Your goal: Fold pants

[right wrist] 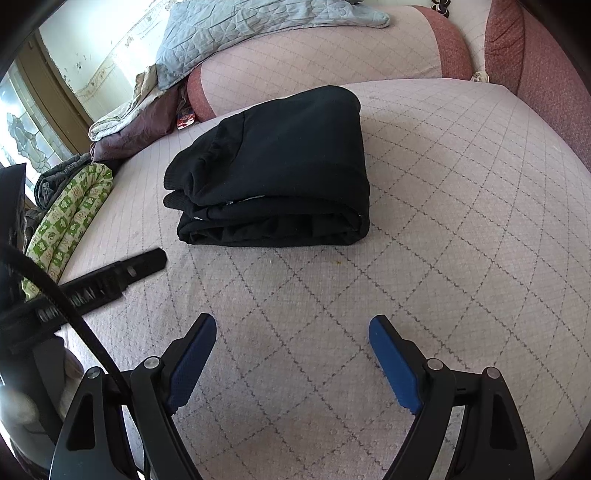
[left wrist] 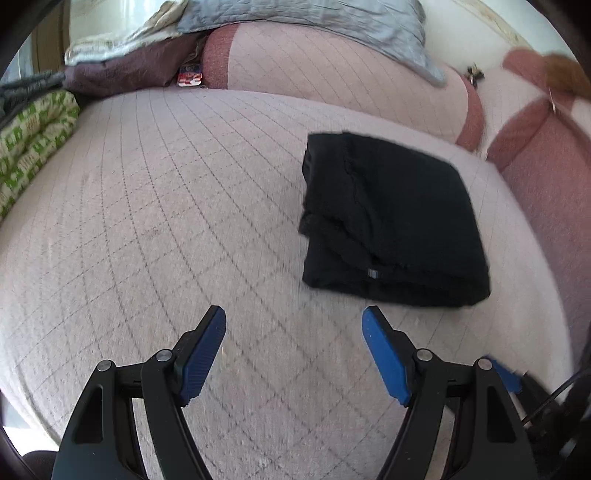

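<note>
Room beyond: pale wall with a window point(right wrist: 26, 129) at left. Sofa seat point(left wrist: 166, 221), quilted pale pink with a dark diamond stitch, filling both views; back cushion point(left wrist: 332, 74) behind, reddish arm point(right wrist: 546, 74) at the right end. Heaped along the back and left edge: grey-blue quilt point(right wrist: 236, 33), maroon cloth point(left wrist: 122, 74), green-and-white patterned bundle point(left wrist: 33, 136). Pants point(right wrist: 280, 162), black, already folded to a compact, thick rectangle, flat on the seat toward the back cushion; layered open edges toward the sofa's left end, rounded fold toward the arm; folding judged essentially complete. Lying ahead and well to the right of the left gripper point(left wrist: 293, 325); ahead and slightly left of the right gripper point(right wrist: 291, 328), hence judged better placed for any last tidy. Long axis of the stack hard to call, outline nearly square. Both sets of tongs spread wide, blue pads point(left wrist: 384, 358) holding nothing, clear of the cloth, above bare seat. Left gripper's black body point(right wrist: 110, 273) visible at the left of the right view.
</note>
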A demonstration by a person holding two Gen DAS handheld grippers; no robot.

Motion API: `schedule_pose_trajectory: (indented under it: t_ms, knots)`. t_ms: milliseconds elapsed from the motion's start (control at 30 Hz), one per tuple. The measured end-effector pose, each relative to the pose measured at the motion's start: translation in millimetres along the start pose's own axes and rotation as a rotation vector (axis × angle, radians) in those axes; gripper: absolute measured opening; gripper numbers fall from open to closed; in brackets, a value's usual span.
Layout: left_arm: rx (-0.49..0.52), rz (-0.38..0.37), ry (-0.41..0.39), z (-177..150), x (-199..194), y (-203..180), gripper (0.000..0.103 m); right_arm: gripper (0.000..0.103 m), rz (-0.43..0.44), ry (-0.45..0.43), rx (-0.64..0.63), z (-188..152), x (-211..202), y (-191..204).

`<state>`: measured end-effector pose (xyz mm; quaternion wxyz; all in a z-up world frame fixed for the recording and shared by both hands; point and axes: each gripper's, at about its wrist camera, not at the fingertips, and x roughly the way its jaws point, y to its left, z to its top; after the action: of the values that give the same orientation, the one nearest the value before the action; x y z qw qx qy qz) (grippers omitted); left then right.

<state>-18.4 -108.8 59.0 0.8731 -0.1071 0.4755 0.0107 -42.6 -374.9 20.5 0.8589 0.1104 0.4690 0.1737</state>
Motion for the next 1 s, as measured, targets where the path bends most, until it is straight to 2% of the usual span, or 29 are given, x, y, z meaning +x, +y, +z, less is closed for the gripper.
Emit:
schedule_pose_trajectory:
  t_ms: [167,233,300,400,467,533,567,633,667,700,733,767,867,1000]
  knots:
    - [-0.116,-0.121,0.034,41,12,19,0.078,0.089,0.023,-0.041,0.039,17,-16,-9]
    - [-0.135,-0.14,0.068,53,26,21,0.08,0.089,0.027,-0.057,0.046,38,-23,-15]
    - [-0.147,-0.189,0.101,65,46,19,0.08,0.089,0.041,-0.063,0.083,59,-24,-25]
    - [-0.224,-0.298,0.161,71,75,20,0.08,0.091,0.049,-0.049,0.136,87,-4,-40]
    - [-0.261,-0.373,0.22,71,97,18,0.08,0.091,0.096,-0.016,0.188,99,17,-51]
    - [-0.241,-0.384,0.203,71,104,9,0.085,0.09,0.184,0.02,0.267,107,39,-59]
    - [-0.214,-0.38,0.187,72,103,3,0.086,0.09,0.237,0.041,0.293,112,52,-62]
    - [-0.167,-0.391,0.182,74,103,-9,0.085,0.087,0.285,0.073,0.305,118,72,-63]
    - [-0.144,-0.424,0.188,74,104,-15,0.078,0.086,0.305,0.072,0.31,121,80,-63]
    - [-0.132,-0.423,0.193,73,104,-19,0.07,0.079,0.319,0.069,0.309,122,83,-62]
    - [-0.123,-0.402,0.183,73,103,-22,0.069,0.072,0.33,0.074,0.303,125,86,-60]
    - [-0.116,-0.399,0.169,74,101,-25,0.068,0.07,0.329,0.077,0.294,126,85,-58]
    - [-0.12,-0.415,0.142,84,98,-30,0.064,0.052,0.331,0.046,0.223,137,74,-46]
    - [-0.125,-0.413,0.109,104,104,-36,0.064,0.051,0.273,-0.022,0.113,155,62,-33]
